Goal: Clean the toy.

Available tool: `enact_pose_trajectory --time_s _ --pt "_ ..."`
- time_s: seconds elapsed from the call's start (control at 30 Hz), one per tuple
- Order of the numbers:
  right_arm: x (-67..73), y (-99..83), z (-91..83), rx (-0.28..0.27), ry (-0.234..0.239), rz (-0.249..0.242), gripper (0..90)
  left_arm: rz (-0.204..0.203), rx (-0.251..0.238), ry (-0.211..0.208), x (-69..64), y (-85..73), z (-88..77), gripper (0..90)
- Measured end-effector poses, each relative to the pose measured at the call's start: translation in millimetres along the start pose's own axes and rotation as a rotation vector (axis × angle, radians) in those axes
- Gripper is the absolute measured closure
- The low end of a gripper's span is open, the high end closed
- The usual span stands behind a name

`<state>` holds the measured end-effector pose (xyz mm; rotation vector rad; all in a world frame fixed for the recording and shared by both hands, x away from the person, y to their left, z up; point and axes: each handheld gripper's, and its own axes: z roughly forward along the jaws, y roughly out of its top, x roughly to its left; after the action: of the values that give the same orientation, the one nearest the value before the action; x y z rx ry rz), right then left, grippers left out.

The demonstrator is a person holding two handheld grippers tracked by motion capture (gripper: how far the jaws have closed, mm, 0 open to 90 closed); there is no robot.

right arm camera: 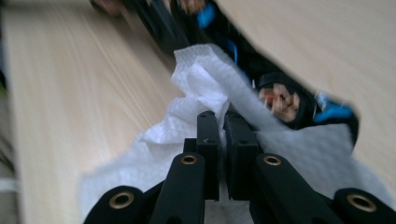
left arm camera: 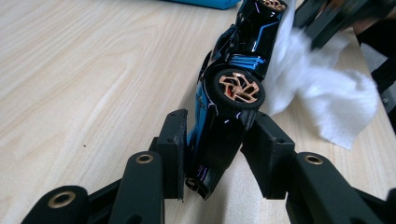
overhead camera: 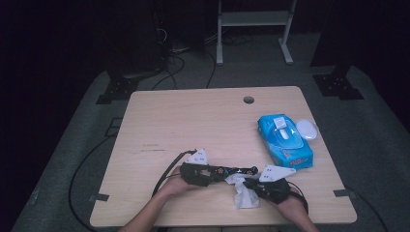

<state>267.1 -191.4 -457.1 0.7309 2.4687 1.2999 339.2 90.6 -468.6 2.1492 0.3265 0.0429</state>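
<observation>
Wiping under way, finish unverifiable: left gripper (left arm camera: 212,154) clamps the toy car (left arm camera: 233,84) on its side above the table (overhead camera: 193,121) while right gripper (right arm camera: 223,126) pinches a white tissue (right arm camera: 205,84) against it.

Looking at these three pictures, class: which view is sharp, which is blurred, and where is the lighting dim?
Left gripper view: sharp, with glossy highlights on the toy car. Right gripper view: smeared with blur on the table grain and car, though the wipe near the jaws reads fairly clearly. High view: the table is lit, while the room beyond falls into darkness.
</observation>
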Motion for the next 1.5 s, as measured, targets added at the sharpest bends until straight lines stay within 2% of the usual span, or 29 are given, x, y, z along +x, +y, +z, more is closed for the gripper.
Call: enact_pose_trajectory --time_s 0.07,0.13,0.2,0.33,0.43,0.5,0.53,0.57,0.6,0.67,0.77,0.83,0.93,1.0,1.1,1.2,1.27,1.4,1.5 --pt "4.2 9.8 -9.2 -0.052 0.009 0.001 85.2 0.024 0.009 0.005 -2.4 0.1 0.6 65.2" --pt "5.7 20.0 -16.2 -0.093 -0.001 0.005 85.2 0.031 0.005 0.019 -4.3 0.1 0.9 69.1" --pt "6.4 30.4 -18.6 -0.103 -0.019 0.004 85.1 0.034 0.001 0.035 -3.4 0.5 -0.6 70.3" --pt "3.0 55.3 -0.5 -0.065 -0.05 0.005 84.8 0.059 0.004 0.046 -3.6 -0.6 -2.7 70.6" --pt "0.7 68.2 22.0 -0.037 -0.041 0.009 84.8 0.072 0.009 0.051 -3.8 -0.9 -4.0 70.7" --pt "3.0 73.4 35.5 0.003 -0.023 0.003 84.7 0.077 0.009 0.052 -2.9 -1.6 -5.1 70.7" --pt "3.8 74.0 41.1 0.033 -0.029 -0.015 84.5 0.08 0.007 0.056 -2.7 -2.1 -5.8 70.8" --pt "3.1 73.0 43.2 0.033 -0.029 -0.012 84.4 0.081 0.009 0.059 -2.6 -2.5 -6.8 70.9" --pt "0.5 72.1 42.6 0.032 -0.028 0.012 84.5 0.08 0.009 0.061 -2.5 -3.1 -7.7 70.9" --pt "-4.6 68.2 38.0 0.035 -0.059 0.031 84.5 0.079 0.009 0.063 -2.2 -3.9 -9.0 70.9" --pt "-11.4 63.6 31.9 0.036 -0.075 0.067 84.5 0.078 0.007 0.062 -2.7 -3.4 -7.8 70.9" --pt "-8.8 65.0 33.7 0.032 -0.062 0.073 84.5 0.082 0.009 0.059 -2.6 -2.8 -7.3 70.9" --pt "-1.9 70.7 43.6 0.023 -0.034 0.051 84.4 0.082 0.011 0.059 -2.0 -2.8 -7.8 70.9" --pt "-2.1 72.7 45.9 0.023 -0.028 0.05 84.4 0.082 0.011 0.059 -0.5 -3.8 -9.3 70.9" --pt "-8.2 68.9 42.1 0.025 -0.057 0.058 84.4 0.078 0.008 0.057 -0.1 -4.3 -9.6 70.8" --pt "-11.5 64.9 37.9 0.019 -0.077 0.09 84.5 0.081 0.011 0.058 0.2 -3.4 -9.1 70.9" --pt "-7.3 67.1 40.6 0.014 -0.067 0.089 84.5 0.088 0.015 0.061 -0.2 -3.0 -9.1 70.8" --pt "4.9 75.5 52.8 0.007 -0.03 0.049 84.3 0.089 0.017 0.064 -0.4 -3.4 -10.0 70.9" --pt "3.2 74.6 52.4 0.007 -0.041 0.041 84.3 0.088 0.016 0.061 0.5 -4.3 -11.2 70.8"
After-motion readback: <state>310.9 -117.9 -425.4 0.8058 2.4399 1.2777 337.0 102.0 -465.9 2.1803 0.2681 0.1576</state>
